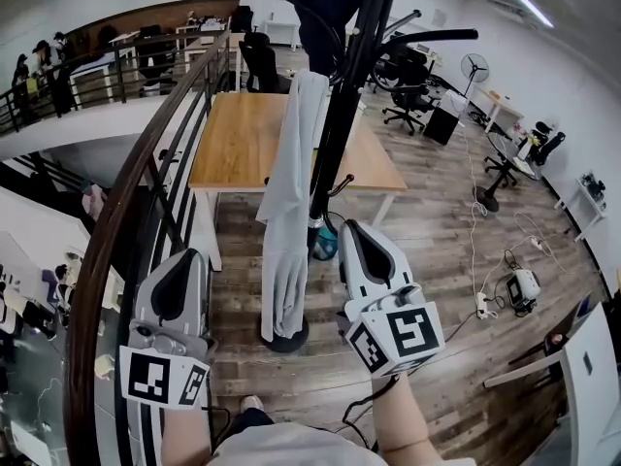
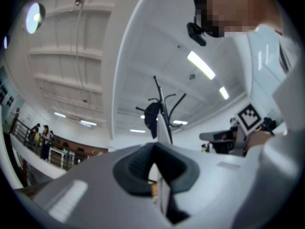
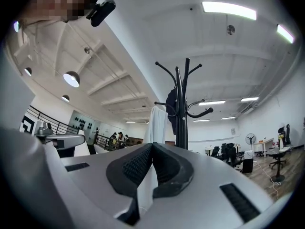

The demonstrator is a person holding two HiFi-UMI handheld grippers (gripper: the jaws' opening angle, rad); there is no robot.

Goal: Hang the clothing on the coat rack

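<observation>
The black coat rack (image 1: 335,134) stands on the wooden floor in front of me. A long light grey garment (image 1: 288,202) hangs from it down to its base, and a dark garment (image 1: 328,3) hangs near its top. My left gripper (image 1: 190,256) is low at the left, shut and empty, well apart from the grey garment. My right gripper (image 1: 349,227) is shut and empty, just right of the pole. In the left gripper view the rack (image 2: 163,113) and the dark garment (image 2: 151,119) rise beyond the gripper (image 2: 153,145). In the right gripper view the rack (image 3: 183,104) and the grey garment (image 3: 157,124) stand past the gripper (image 3: 152,145).
A wooden table (image 1: 243,134) stands behind the rack. A dark curved railing (image 1: 146,173) runs along my left side. Cables and a power strip (image 1: 480,304) lie on the floor at the right, with office chairs (image 1: 412,100) and a fan (image 1: 474,66) farther back.
</observation>
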